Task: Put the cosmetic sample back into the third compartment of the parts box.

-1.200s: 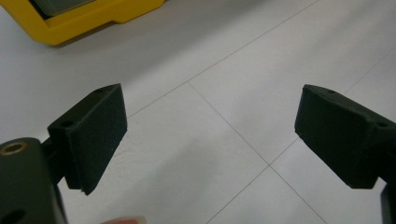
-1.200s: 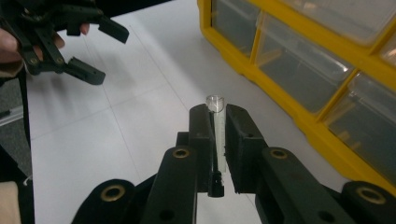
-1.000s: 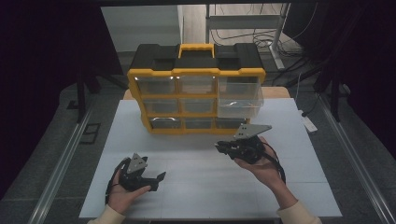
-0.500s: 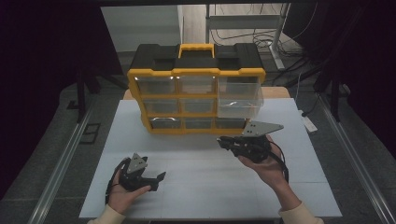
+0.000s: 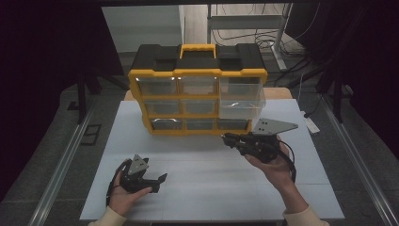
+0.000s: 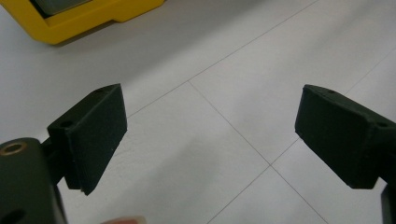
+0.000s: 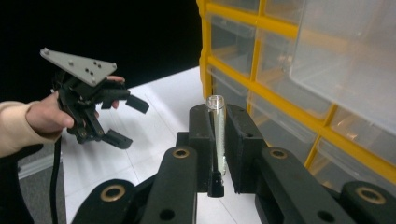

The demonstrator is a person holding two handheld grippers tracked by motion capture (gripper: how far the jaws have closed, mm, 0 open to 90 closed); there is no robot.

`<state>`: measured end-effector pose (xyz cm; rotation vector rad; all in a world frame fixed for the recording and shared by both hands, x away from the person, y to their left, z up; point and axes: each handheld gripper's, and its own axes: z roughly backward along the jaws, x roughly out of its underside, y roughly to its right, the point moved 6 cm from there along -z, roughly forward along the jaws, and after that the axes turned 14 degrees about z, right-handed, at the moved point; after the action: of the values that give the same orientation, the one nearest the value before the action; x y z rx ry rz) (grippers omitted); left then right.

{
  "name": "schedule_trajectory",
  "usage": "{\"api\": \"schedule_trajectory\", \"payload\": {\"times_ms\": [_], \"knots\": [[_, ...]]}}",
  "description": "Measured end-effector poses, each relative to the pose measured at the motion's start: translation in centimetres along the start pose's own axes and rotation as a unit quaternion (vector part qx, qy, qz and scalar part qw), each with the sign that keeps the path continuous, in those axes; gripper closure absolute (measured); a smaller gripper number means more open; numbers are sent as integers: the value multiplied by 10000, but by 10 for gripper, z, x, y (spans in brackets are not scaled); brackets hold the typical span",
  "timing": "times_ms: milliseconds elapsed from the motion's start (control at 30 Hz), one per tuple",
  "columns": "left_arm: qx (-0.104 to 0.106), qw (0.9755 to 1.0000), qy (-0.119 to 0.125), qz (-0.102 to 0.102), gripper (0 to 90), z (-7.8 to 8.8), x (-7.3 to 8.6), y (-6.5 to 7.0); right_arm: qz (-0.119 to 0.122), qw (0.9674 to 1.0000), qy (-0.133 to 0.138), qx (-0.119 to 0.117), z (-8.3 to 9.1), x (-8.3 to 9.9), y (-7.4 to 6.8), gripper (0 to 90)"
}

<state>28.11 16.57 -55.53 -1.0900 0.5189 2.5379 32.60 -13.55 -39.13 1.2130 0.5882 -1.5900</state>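
Holding a small clear tube point(image 7: 216, 135) upright between my right gripper point(image 7: 217, 140) jaws, both pads pressed against its sides, just in front of the drawer cabinet's point(image 5: 197, 96) lower right corner. Tube is glassy with a dark tip at the bottom; no print on it that I can read.

Cabinet: yellow frame, black top with a yellow handle point(image 5: 197, 49), clear drawers in three rows. Right-column drawer point(image 5: 241, 101), top two rows high, is pulled out toward me. No brand or label legible on frame or drawers; contents too dim to tell.

My left gripper point(image 5: 157, 181) sits low over the white table point(image 5: 207, 188), well apart from the cabinet on its near-left side, jaws spread wide with bare tabletop between them. Yellow base of the cabinet shows at the far edge of the left gripper view.

Grey plate point(image 5: 274, 126) on my right gripper carries small holes, no writing.
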Motion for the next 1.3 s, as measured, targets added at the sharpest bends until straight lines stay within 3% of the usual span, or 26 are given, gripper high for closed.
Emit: {"api": "schedule_trajectory", "payload": {"times_ms": [433,567,900,1300], "knots": [[2,10000,17,39,96,-1,-1,0,35,9996,287,49,16,-16,-1,813],[8,10000,32,4,96,-1,-2,1,-13,9986,524,-6,20,-28,1,813],[47,10000,39,2,95,1,-2,3,82,9981,613,82,21,-45,5,812],[47,10000,33,-11,95,0,-2,3,-14,9969,755,234,28,-69,22,812]]}}
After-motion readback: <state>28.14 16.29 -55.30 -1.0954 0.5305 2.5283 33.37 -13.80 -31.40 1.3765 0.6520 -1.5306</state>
